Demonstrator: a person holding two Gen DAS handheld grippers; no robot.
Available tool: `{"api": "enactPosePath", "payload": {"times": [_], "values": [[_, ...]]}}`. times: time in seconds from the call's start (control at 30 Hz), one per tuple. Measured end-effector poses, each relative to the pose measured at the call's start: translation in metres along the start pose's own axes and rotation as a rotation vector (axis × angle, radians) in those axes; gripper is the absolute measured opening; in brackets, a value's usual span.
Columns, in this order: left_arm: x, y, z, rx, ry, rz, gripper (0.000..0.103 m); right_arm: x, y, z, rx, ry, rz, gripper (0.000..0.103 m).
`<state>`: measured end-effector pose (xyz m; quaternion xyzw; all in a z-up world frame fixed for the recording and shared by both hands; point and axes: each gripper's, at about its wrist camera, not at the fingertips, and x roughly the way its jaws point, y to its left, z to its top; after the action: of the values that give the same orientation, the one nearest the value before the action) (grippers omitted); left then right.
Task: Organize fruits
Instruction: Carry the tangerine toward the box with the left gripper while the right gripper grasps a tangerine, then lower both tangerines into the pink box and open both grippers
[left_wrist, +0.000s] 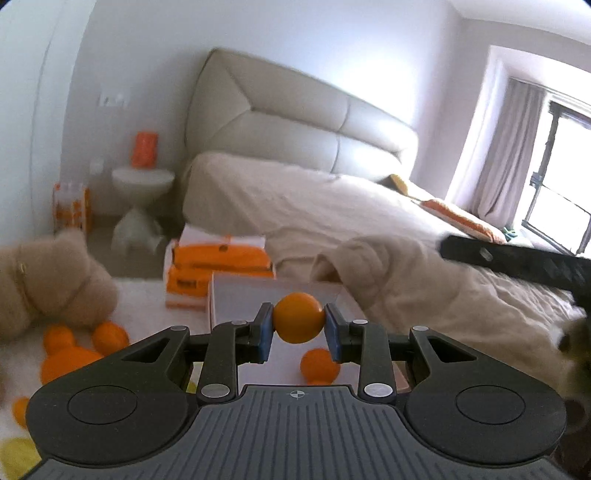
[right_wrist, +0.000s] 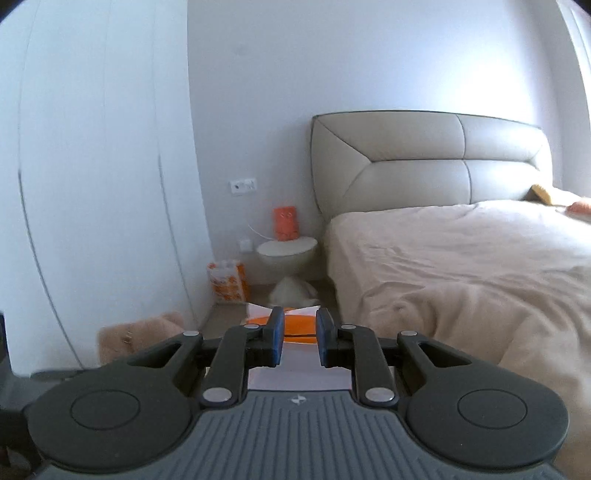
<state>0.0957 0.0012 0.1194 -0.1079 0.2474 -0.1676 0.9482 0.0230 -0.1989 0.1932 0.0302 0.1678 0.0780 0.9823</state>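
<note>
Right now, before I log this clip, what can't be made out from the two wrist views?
- Left view: how many oranges lie on the rug; the left gripper, shut on an orange, covers part of the pile.
- Left view: the white box interior, hidden behind the gripper; one orange in the box shows.
- Right view: the right gripper blocks the floor below; no fruit visible.
- Left view: the yellow fruit is cut by the edge.
</note>
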Motion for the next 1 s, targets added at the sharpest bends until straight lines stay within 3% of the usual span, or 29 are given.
{"api": "enactPosePath", "payload": {"times": [0.2,0.27,0.33,0.4,0.5,0.73,1.0], "values": [[0.005,0.028,-0.049,-0.109,0.094,0.002,0.034,0.007,-0.028,-0.05,0.008,0.132,0.033,0.021],[0.002,0.035,-0.062,-0.136,0.101,0.009,0.034,0.015,-0.032,-0.069,0.024,0.186,0.04,0.028],[-0.002,0.038,-0.068,-0.147,0.103,0.017,0.034,0.02,-0.031,-0.089,0.033,0.235,0.055,0.05],[-0.006,0.039,-0.071,-0.138,0.11,0.033,0.034,0.023,-0.021,-0.105,0.021,0.279,0.088,0.057],[-0.012,0.038,-0.072,-0.114,0.111,0.051,0.034,0.026,-0.004,-0.123,-0.026,0.332,0.116,0.058],[-0.021,0.035,-0.076,-0.083,0.114,0.059,0.034,0.048,0.021,-0.153,-0.093,0.424,0.068,0.058],[-0.018,0.031,-0.085,-0.054,0.145,0.08,0.034,0.049,0.026,-0.164,-0.14,0.421,0.021,0.047]]}}
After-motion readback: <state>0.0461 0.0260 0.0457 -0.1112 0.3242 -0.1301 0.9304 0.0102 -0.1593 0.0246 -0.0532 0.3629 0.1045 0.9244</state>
